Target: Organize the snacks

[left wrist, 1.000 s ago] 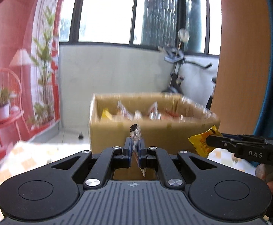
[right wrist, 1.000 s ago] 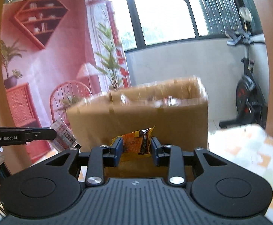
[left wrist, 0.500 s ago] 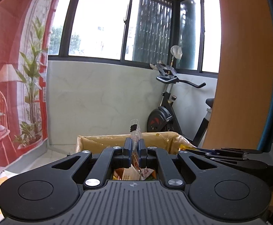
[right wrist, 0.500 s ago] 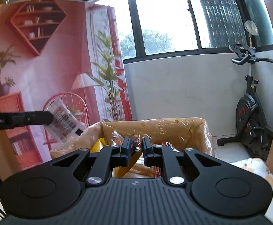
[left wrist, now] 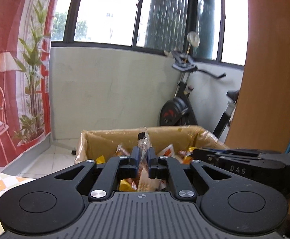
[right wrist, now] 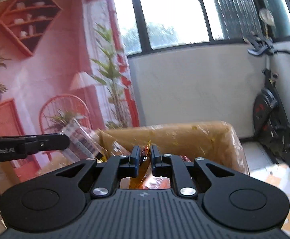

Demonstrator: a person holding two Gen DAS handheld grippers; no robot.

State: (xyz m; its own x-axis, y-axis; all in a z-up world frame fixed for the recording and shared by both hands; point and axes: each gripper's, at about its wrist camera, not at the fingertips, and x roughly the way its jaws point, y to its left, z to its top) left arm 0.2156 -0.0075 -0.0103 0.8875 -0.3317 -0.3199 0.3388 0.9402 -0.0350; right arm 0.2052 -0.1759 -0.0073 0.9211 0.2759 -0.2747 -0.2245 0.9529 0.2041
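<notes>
The left gripper pinches a clear-wrapped snack packet upright over the open cardboard box — loose snacks lie inside. The right gripper hangs over the same box, its jaws clamped on an orange snack wrapper. An exercise bike stands behind.
</notes>
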